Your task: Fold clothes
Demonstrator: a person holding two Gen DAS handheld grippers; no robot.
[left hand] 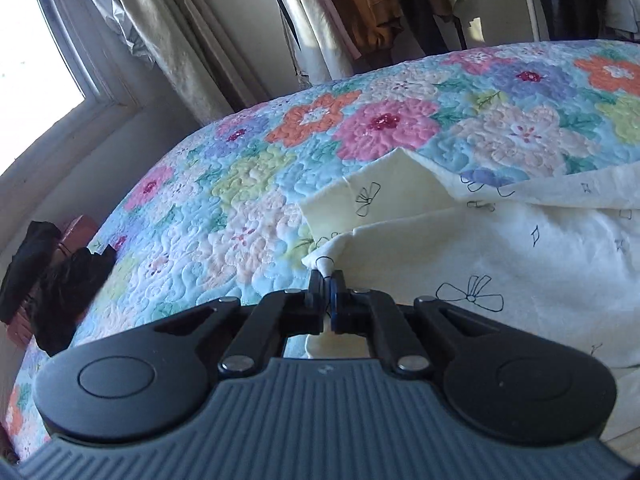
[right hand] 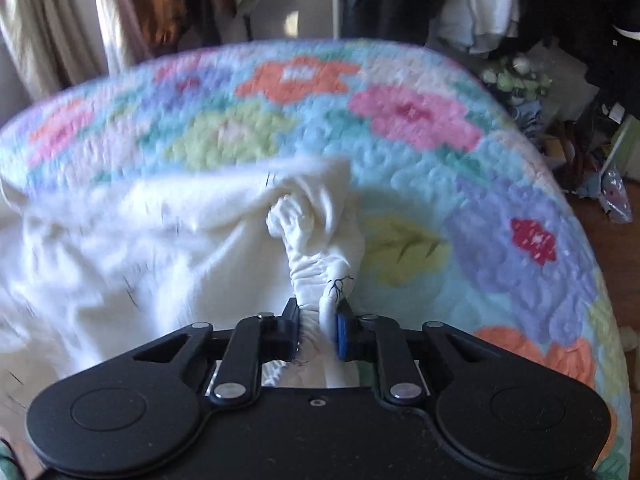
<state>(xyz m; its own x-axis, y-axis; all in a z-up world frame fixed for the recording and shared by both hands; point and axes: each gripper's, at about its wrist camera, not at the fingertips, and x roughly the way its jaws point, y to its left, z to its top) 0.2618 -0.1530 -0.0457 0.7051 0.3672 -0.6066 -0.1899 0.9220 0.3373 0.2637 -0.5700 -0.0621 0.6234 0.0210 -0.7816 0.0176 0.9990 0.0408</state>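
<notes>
Your left hand-held gripper point(left hand: 328, 280) is clamped down on a corner of the cream garment point(left hand: 500, 264), the one with little black bow doodles on it, jaws pinched tight with just a sliver of fabric poking out between them. Your right hand-held gripper point(right hand: 318, 312) is closed on a bunched, gathered bit of the same cream garment point(right hand: 160, 248), looks like a ruched or elasticated part twisted up into a rope running toward 12 o'clock from the jaws. That view's pretty blurry so I can't tell which part of the garment it is.

From the left wrist the garment spreads off toward 3 o'clock, with a flap turned up around 1 o'clock. From the right wrist it sprawls out to 9 o'clock. All of it's lying on the bed, on a floral quilt point(left hand: 240, 184). Past the bed at 12 o'clock you've got hanging clothes point(left hand: 360, 12), curtains point(left hand: 168, 40) at 11, and a window point(left hand: 36, 60) at 10.
</notes>
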